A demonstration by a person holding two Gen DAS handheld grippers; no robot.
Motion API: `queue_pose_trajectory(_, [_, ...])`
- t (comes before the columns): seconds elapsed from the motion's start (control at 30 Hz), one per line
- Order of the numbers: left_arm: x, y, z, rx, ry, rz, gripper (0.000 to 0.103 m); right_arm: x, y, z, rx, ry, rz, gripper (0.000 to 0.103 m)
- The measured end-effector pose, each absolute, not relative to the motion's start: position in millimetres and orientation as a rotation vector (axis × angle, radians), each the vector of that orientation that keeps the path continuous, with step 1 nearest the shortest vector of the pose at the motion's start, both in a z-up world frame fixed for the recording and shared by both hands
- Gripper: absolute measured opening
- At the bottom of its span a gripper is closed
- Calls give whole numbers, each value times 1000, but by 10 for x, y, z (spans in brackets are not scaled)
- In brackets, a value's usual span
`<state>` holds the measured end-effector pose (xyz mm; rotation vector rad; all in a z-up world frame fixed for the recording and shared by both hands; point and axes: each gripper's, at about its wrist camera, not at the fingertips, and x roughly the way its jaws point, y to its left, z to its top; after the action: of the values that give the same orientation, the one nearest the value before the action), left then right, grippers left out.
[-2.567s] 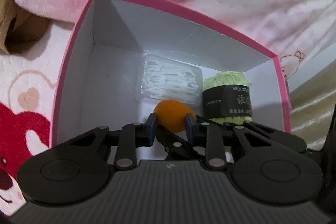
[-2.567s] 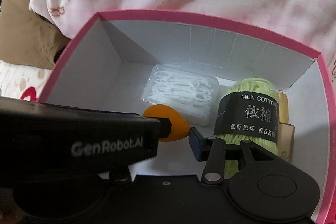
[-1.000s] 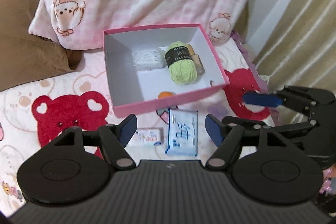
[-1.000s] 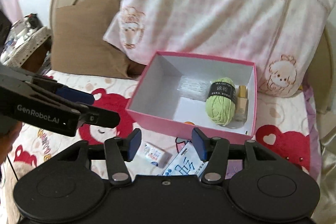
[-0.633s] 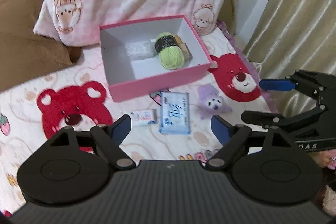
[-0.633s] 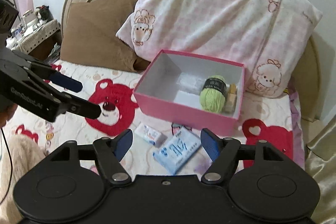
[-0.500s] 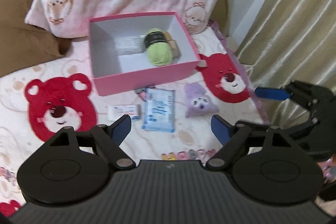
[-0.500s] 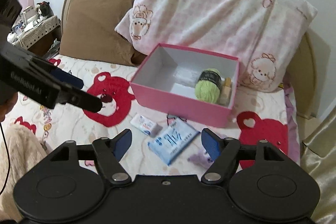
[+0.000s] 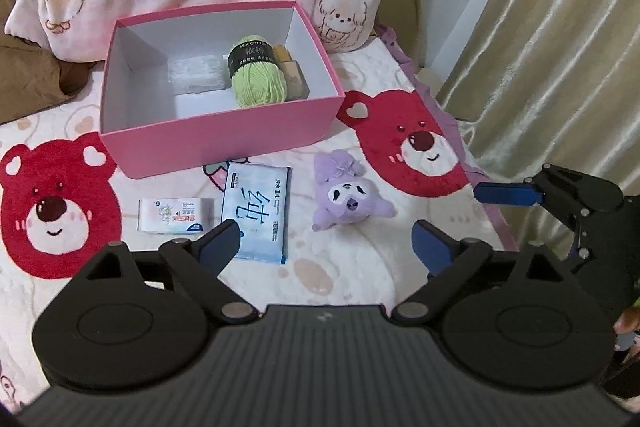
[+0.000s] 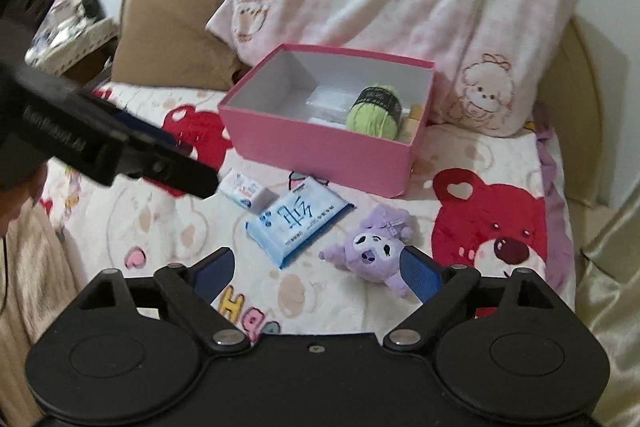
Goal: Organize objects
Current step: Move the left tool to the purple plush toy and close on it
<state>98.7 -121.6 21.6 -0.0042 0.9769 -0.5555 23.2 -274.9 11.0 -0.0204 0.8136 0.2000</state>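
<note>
Now that both have pulled back from the pink box [image 9: 224, 131], left gripper [image 9: 326, 245] and right gripper [image 10: 316, 269] gape empty

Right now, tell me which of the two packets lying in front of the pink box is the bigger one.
The blue wet-wipe pack with the large character printed on it. It lies just right of the small white tissue packet, between it and the purple plush toy.

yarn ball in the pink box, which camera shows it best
The left wrist view: the green yarn ball lies fully visible, label readable, inside the pink box. In the right wrist view the box's front wall hides its lower part.
</note>
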Motion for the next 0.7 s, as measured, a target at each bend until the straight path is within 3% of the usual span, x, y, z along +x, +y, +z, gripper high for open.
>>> queue_pose_trajectory(0.2, [1132, -1420, -143, 82, 966, -533, 95, 439, -2822, -200, -64, 815, 246, 92])
queue_pose_trajectory(0.4, [1356, -1432, -463, -20, 989, -544, 95, 744, -2860, -504, -14, 875, 201, 92])
queue_pose_trajectory(0.7, [1564, -1552, -854, -91, 864, -594, 95, 973, -3032, -973, 180, 943, 54, 92])
